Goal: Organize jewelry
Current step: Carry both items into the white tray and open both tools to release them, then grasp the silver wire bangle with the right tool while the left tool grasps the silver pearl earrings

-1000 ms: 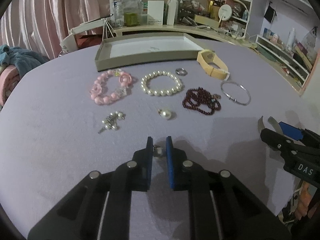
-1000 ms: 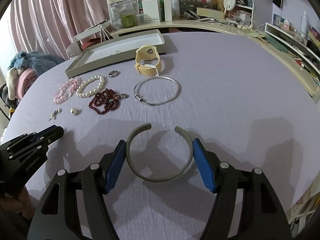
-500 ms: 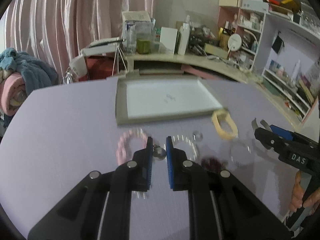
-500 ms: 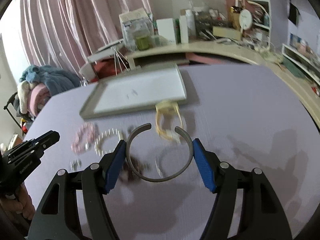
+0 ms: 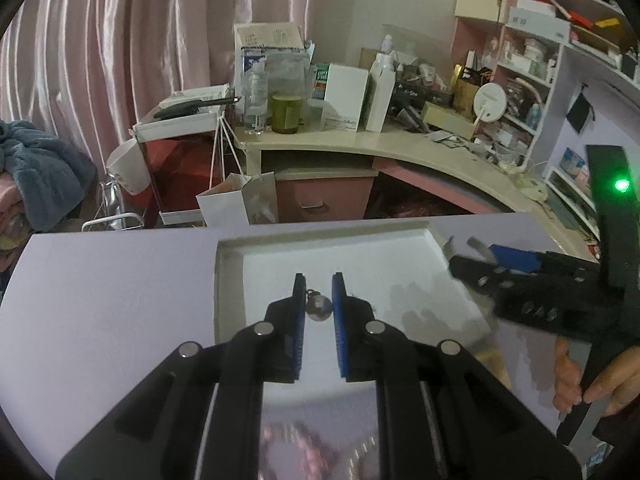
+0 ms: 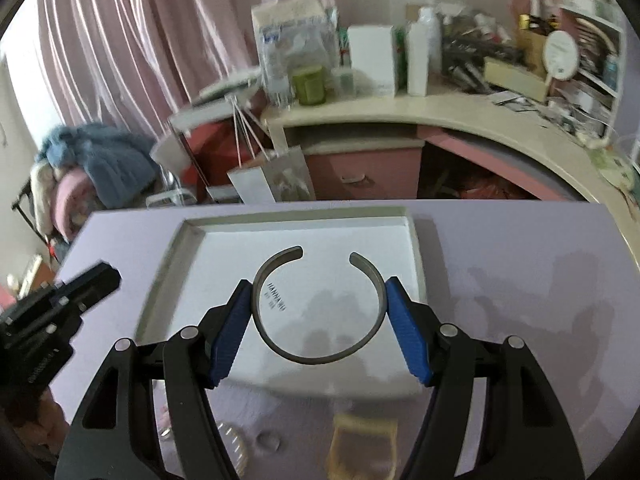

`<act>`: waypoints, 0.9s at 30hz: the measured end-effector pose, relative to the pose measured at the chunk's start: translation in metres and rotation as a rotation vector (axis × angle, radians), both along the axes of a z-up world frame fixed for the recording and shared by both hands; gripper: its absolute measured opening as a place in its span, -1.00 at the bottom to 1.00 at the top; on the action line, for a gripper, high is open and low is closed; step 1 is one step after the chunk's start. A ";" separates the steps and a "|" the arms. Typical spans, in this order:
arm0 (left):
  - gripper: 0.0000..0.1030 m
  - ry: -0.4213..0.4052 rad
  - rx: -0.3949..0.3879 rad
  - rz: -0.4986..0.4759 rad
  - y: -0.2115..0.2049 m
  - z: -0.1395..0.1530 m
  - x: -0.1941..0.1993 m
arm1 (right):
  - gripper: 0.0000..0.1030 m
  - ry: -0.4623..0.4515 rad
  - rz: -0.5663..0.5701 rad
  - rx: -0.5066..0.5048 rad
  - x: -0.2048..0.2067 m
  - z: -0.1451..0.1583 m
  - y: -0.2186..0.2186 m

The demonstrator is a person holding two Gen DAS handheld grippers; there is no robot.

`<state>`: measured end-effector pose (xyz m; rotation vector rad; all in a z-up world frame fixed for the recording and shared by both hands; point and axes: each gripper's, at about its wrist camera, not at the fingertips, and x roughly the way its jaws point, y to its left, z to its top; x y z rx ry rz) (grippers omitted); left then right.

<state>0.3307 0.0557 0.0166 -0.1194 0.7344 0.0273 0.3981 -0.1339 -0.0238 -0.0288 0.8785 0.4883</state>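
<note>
In the left wrist view, the left gripper (image 5: 319,294) fills the lower centre of the frame, its two blue-padded fingers drawn close and clamped on a small round pearl pendant (image 5: 319,307); the pendant sits between the pads near their tips, its little loop pointing toward the upper left; beyond the tips lies a shallow grey tray (image 5: 320,240) with a white floor, in the middle of the frame, resting on a lilac table (image 5: 112,300); the pendant hangs over the tray's white floor, though whether it touches cannot be told; at the right edge the right gripper (image 5: 472,252) reaches in over the tray's right rim, held by a hand (image 5: 592,380) at lower right.

In the right wrist view, the right gripper (image 6: 320,308) spreads wide across the lower centre, its blue pads pressing the two sides of an open grey cuff bracelet (image 6: 320,358); the gap in the bracelet faces away, toward the top of the frame; the bracelet is over the tray (image 6: 296,216); at the bottom edge, blurred, lie a yellow watch band (image 6: 360,444) and a small ring (image 6: 269,442) on the table (image 6: 520,280); the left gripper (image 6: 96,280) shows at the left edge.
</note>
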 end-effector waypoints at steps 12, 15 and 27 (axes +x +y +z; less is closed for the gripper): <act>-0.74 0.110 -0.024 0.002 0.022 -0.051 0.066 | 0.45 0.113 0.018 -0.073 0.060 -0.045 0.024; -0.74 0.117 -0.028 -0.007 0.021 -0.057 0.071 | 0.61 0.080 0.029 -0.057 0.057 -0.037 0.019; -0.21 0.121 0.001 -0.003 0.012 -0.062 0.082 | 0.61 0.022 -0.039 0.004 0.025 -0.016 -0.036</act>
